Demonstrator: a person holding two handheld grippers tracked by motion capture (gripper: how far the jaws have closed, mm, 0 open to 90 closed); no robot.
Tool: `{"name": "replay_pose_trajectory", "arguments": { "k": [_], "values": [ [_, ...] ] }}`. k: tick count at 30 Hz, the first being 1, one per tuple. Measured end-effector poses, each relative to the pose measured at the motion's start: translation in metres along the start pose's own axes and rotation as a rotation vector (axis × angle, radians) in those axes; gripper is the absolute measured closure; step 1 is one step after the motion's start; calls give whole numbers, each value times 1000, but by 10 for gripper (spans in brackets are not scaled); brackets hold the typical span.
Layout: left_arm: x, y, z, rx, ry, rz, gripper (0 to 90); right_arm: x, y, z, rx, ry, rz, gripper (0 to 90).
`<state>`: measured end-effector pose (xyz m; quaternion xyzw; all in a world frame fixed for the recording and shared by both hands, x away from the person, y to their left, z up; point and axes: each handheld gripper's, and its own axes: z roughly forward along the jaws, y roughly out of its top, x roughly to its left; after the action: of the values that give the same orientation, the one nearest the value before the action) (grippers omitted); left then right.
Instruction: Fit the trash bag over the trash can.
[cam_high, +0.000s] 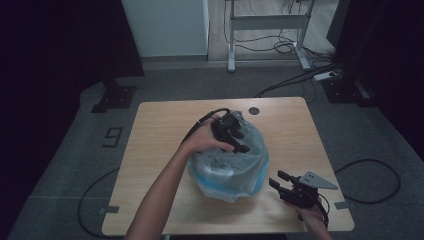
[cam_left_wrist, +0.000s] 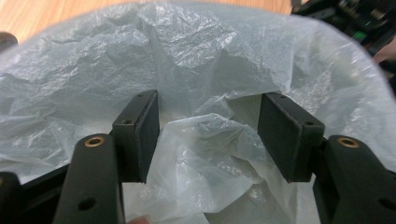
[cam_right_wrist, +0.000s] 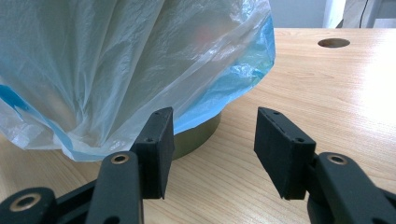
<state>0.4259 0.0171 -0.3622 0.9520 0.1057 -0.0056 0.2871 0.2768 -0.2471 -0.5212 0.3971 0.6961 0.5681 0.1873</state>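
plastic bag (cam_high: 227, 172) sits mid-table, a bit toward the person's side, draped over a round container (cam_right_wrist: 198, 136) w/ only a dark olive bit of the base peeking out under the bag's hem in the right gripper view. bag is thin, see-through white w/ a blue edge that hangs down outside and bunches near the wooden table (cam_high: 160, 130). left gripper (cam_high: 239, 142) is down over the bag's open top, angled into it from the far-left side, hand wrapped round its body, cable looping behind. in the left gripper view its jaws stand fairly wide apart, a crumpled fold of the bag's film rising between them; left pad looks to be touching or v. close to the film, right pad has a gap, so no pinch on it, not holding anything. bag's inner wall curves all round behind the jaws there. right gripper (cam_high: 281, 182) is near the table's right front corner, apart from the bag, jaws pointing toward it, grey three-cornered plate on top. right gripper view: jaws mid-wide, nothing between them but bare tabletop, bag hem and container base just ahead of the left jaw, not touching as far as i can tell. round cable hole (cam_high: 254, 110) in the table at the far edge, behind the bag.
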Motion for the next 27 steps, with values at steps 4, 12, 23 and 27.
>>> {"name": "replay_pose_trajectory", "arguments": {
  "k": [4,12,23,27],
  "values": [
    [-2,0,5,33,6,10,385,1,0,1,5,1,-3,464],
    [-4,-1,0,-2,22,19,378,1,-1,2,15,4,-12,461],
    [-9,-17,-37,-58,66,6,379,2,-2,3,18,4,-13,458],
    [-11,-28,-41,-35,70,3,380,3,-2,4,18,5,-13,458]
  ]
}}
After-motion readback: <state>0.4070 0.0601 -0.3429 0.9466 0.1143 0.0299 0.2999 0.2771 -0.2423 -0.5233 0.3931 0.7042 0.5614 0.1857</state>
